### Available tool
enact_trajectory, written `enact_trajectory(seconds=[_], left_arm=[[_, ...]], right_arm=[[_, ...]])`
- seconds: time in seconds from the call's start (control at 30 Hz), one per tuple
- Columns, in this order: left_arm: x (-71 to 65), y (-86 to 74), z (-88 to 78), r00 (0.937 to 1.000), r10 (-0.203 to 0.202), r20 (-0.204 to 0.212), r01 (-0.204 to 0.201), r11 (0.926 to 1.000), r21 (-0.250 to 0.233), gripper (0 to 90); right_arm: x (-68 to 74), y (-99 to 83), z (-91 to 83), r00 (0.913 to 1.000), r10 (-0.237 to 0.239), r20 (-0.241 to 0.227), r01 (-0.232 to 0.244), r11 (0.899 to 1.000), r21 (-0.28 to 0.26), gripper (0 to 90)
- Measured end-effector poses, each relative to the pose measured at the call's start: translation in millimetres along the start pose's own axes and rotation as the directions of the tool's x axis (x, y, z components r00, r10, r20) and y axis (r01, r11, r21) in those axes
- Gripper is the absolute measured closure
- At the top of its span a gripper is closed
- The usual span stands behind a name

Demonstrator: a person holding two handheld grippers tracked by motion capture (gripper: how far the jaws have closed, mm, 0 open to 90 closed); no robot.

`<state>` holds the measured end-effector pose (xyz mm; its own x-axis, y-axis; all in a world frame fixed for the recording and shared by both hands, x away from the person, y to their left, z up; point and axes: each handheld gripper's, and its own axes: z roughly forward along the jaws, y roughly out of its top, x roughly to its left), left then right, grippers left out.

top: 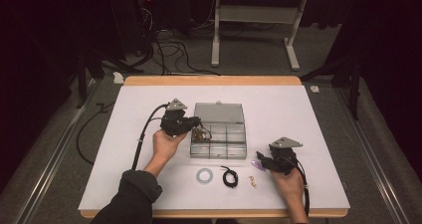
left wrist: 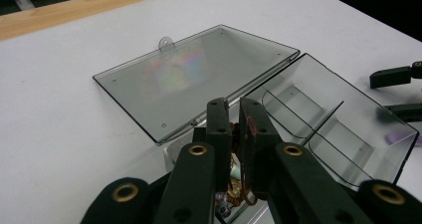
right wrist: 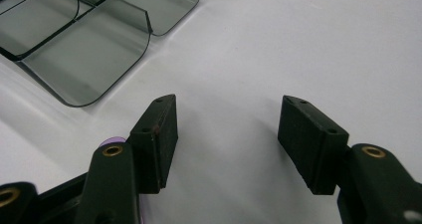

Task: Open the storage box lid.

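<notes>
High view: sorting small items into the organiser box, early on

Tabletop [top: 149,184] carries a clear compartment box [top: 219,145], lid [left wrist: 194,79] open at the far side. Left gripper [top: 195,124] has its fingers [left wrist: 219,134] clenched on a small brownish trinket [left wrist: 239,193] over the near-left compartment. Right gripper [right wrist: 226,134] rests released by a purple piece [top: 256,165]. Left to place, I judge: grey ring [top: 204,175], black cord [top: 229,176], tiny gold piece [top: 254,180].

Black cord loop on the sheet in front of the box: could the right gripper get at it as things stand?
Probably yes. The black cord loop lies in the open on the white sheet, with only a small pale piece between it and the right gripper, whose jaws stand open and hold nothing.
</notes>
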<state>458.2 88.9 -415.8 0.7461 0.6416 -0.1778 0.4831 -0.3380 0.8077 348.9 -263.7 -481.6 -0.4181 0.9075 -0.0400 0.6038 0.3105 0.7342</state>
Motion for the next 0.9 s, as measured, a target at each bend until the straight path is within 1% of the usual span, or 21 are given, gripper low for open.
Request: enact_trajectory(seconds=[0.07, 0.2, 0.23, 0.4, 0.53, 0.6, 0.7, 0.9], left_arm=[[1.5, -3.0, 1.1, 1.0, -0.001, -0.001, 0.001, 1.0, 0.008, 84.0], [4.4, -7.8, 3.6, 0.9998, -0.016, -0.008, 0.016, 0.9998, 0.015, 84.0], [4.8, -8.7, 4.2, 0.9998, -0.012, -0.015, 0.012, 0.9998, 0.019, 84.0], [7.1, -11.7, 4.4, 0.9993, -0.023, -0.028, 0.024, 0.9995, 0.019, 84.0], [7.6, -15.4, 6.4, 0.9991, -0.032, -0.027, 0.033, 0.9992, 0.024, 84.0], [7.6, -17.0, 8.1, 0.9994, -0.026, -0.025, 0.027, 0.9991, 0.033, 84.0], [6.9, -18.3, 11.2, 0.9992, -0.03, -0.025, 0.031, 0.999, 0.032, 83.9], [5.6, -19.6, 14.0, 0.999, -0.024, -0.038, 0.025, 0.9988, 0.042, 83.8]], right_arm=[[0.0, 0.0, 0.0, 1.0, 0.0, 0.0, 0.0, 1.0, 0.0, 41.6], [0.0, 0.0, 0.0, 1.0, 0.0, 0.0, 0.0, 1.0, 0.0, 41.6], [0.0, 0.0, 0.0, 1.0, -0.001, 0.001, 0.001, 1.0, 0.0, 41.6], [0.1, 0.0, -0.1, 1.0, -0.001, 0.001, 0.001, 1.0, 0.0, 41.6], [0.0, 0.0, 0.0, 1.0, -0.001, 0.0, 0.001, 1.0, 0.0, 41.6], [0.1, 0.0, 0.0, 1.0, 0.0, 0.0, 0.0, 1.0, 0.0, 41.6], [0.1, 0.0, 0.0, 1.0, -0.001, 0.001, 0.001, 1.0, 0.0, 41.6], [0.1, 0.0, 0.0, 1.0, -0.001, 0.001, 0.001, 1.0, 0.0, 41.6]])
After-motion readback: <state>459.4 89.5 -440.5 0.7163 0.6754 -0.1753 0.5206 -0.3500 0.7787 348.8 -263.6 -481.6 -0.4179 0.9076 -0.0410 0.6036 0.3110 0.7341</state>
